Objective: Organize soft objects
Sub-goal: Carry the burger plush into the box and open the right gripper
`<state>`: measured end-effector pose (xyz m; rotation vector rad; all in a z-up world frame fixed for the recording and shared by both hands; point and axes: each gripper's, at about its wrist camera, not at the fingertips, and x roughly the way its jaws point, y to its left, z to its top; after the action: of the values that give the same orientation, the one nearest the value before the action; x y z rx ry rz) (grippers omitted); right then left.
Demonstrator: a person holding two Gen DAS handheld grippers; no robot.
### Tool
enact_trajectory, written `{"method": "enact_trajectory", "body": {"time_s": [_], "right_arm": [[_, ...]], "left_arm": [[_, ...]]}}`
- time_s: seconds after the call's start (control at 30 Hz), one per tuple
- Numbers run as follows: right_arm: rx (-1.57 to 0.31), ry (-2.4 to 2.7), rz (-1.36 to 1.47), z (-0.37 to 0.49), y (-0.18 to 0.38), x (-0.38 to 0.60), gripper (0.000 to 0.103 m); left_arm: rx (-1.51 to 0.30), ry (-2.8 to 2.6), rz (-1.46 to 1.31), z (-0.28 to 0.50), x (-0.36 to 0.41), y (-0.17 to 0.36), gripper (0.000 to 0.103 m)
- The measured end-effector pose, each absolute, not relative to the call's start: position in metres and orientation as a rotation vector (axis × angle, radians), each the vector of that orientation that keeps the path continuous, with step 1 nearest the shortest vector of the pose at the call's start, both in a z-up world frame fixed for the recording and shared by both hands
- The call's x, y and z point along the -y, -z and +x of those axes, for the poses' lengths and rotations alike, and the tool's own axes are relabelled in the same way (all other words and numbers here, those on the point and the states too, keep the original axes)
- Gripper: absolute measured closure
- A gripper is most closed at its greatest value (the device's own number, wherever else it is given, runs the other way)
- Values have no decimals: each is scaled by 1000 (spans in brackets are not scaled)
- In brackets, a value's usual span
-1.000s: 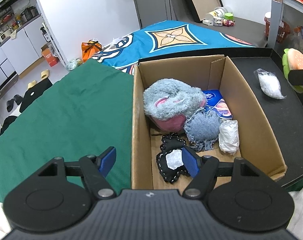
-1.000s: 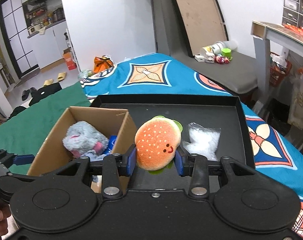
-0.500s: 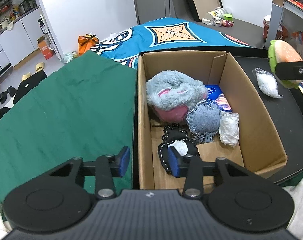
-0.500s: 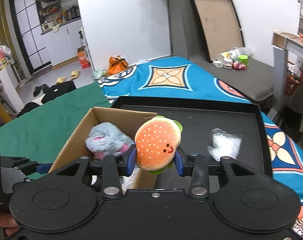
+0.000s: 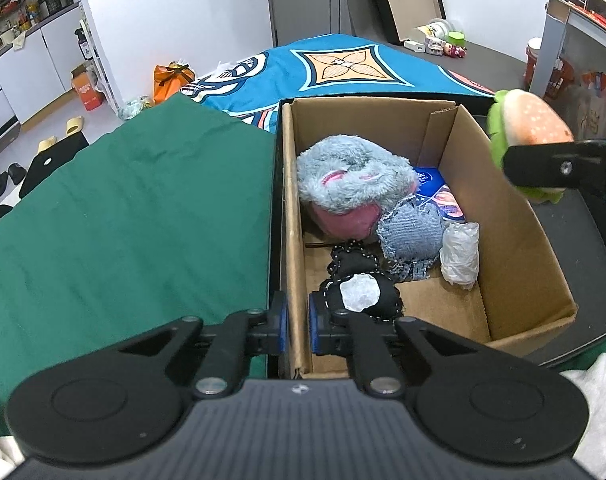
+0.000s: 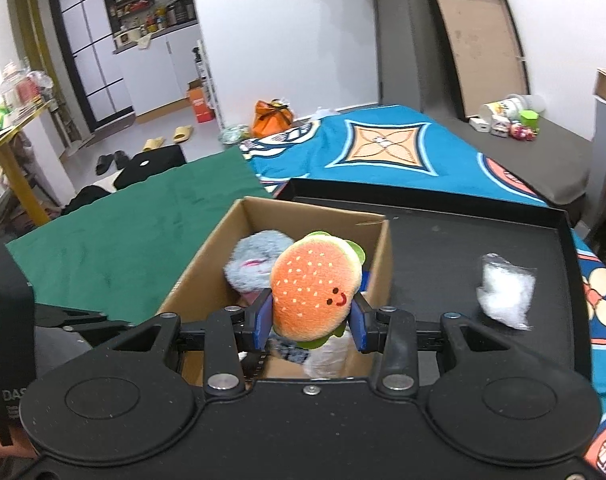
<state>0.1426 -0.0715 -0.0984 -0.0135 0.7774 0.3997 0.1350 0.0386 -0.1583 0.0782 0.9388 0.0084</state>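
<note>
An open cardboard box (image 5: 515, 248) holds a grey-and-pink plush (image 5: 351, 184), a denim piece (image 5: 413, 232), a black stitched item (image 5: 387, 292), a plastic-wrapped bundle (image 5: 461, 256) and a blue packet (image 5: 435, 188). My left gripper (image 5: 297, 322) is shut on the box's left wall near its front corner. My right gripper (image 6: 311, 318) is shut on an orange burger plush (image 6: 315, 288) and holds it in the air above the box (image 6: 207, 276). The burger plush (image 5: 531, 124) hangs over the box's right wall in the left wrist view.
The box stands in a black tray (image 6: 443, 240), where a clear bag of white stuffing (image 6: 505, 292) lies to the right. A green cloth (image 5: 123, 220) spreads left of the box. A blue patterned blanket (image 6: 391, 152) lies behind.
My left gripper's jaws closed from wide open onto the box's left wall. My right gripper carried the burger plush leftward, from over the tray to above the box.
</note>
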Motion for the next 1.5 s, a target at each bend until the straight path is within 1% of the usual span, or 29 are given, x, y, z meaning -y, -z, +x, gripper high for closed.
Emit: {"method": "enact_trajectory", "body": {"time_s": [0.03, 0.1, 0.2, 0.4, 0.47, 0.6, 0.7, 0.8, 0.87, 0.93, 1.0, 1.07, 1.17, 1.3, 1.5], "right_arm": [[-787, -414, -11, 143, 99, 70, 61], [-799, -420, -5, 143, 100, 69, 52], [-803, -400, 2, 142, 101, 74, 47], [-823, -343, 26, 143, 104, 93, 44], [-823, -328, 32, 143, 104, 99, 43], [-822, -305, 41, 144, 105, 111, 41], [-823, -290, 48, 145, 106, 118, 41], [-823, -275, 56, 148, 108, 127, 40], [-824, -268, 62, 149, 109, 132, 40], [-823, -261, 73, 150, 110, 138, 40], [-820, -255, 84, 152, 111, 144, 39], [-825, -243, 90, 154, 114, 150, 38], [-835, -230, 104, 158, 119, 158, 38], [-833, -210, 123, 162, 124, 169, 32], [-841, -187, 145, 173, 132, 185, 31]], "left_arm": [[-939, -9, 79, 135, -38, 158, 93], [-940, -8, 79, 135, -39, 158, 93], [-943, -8, 81, 135, -39, 158, 93], [-938, -16, 95, 135, -36, 157, 92], [-940, -18, 97, 136, -34, 156, 89], [-946, -23, 96, 138, -32, 155, 89], [-950, -27, 98, 140, -31, 154, 86], [-949, -30, 108, 141, -28, 153, 79], [-943, -34, 115, 141, -26, 152, 70], [-940, -41, 121, 143, -24, 151, 66], [-937, -46, 130, 144, -22, 149, 65], [-930, -54, 140, 145, -20, 148, 58], [-930, -63, 151, 147, -16, 148, 53], [-937, -83, 177, 152, -11, 150, 48], [-941, -106, 213, 158, -3, 152, 41]]}}
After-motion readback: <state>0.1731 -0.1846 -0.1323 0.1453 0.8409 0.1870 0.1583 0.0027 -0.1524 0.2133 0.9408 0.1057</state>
